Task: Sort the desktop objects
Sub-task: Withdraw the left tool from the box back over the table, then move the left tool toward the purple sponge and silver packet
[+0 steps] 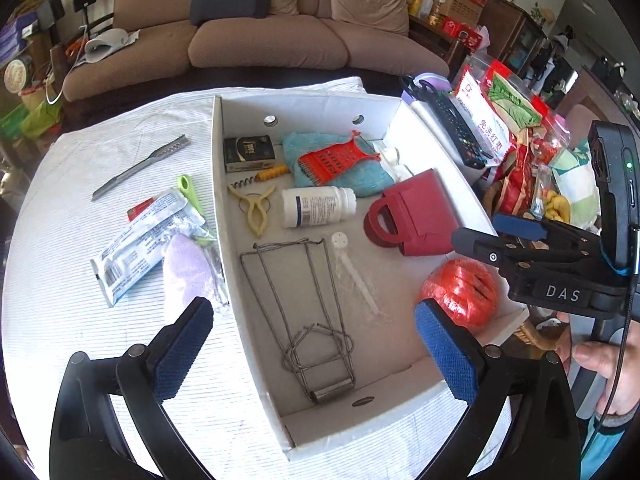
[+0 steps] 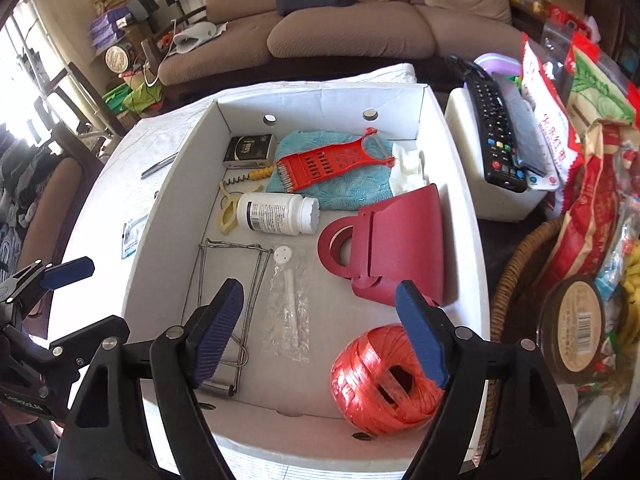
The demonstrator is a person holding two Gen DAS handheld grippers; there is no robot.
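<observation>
A white cardboard box (image 1: 256, 312) (image 2: 168, 208) holds a red grater (image 1: 340, 160) on a blue cloth, a white pill bottle (image 1: 318, 206), a dark red holder (image 1: 416, 216), a wire frame (image 1: 304, 312) and a red twine ball (image 1: 460, 296) (image 2: 384, 380). Left of the box on the cloth lie silver sachets (image 1: 140, 244), a purple pad (image 1: 186, 272) and a metal file (image 1: 140, 166). My left gripper (image 1: 316, 348) is open and empty above the box's near left wall. My right gripper (image 2: 320, 332) is open and empty above the box's near end, by the twine ball.
A remote control (image 2: 496, 132) lies on a white block right of the box. Snack bags (image 2: 580, 160) and a wicker basket (image 2: 516, 280) crowd the right side. A sofa (image 1: 260, 32) stands behind the table.
</observation>
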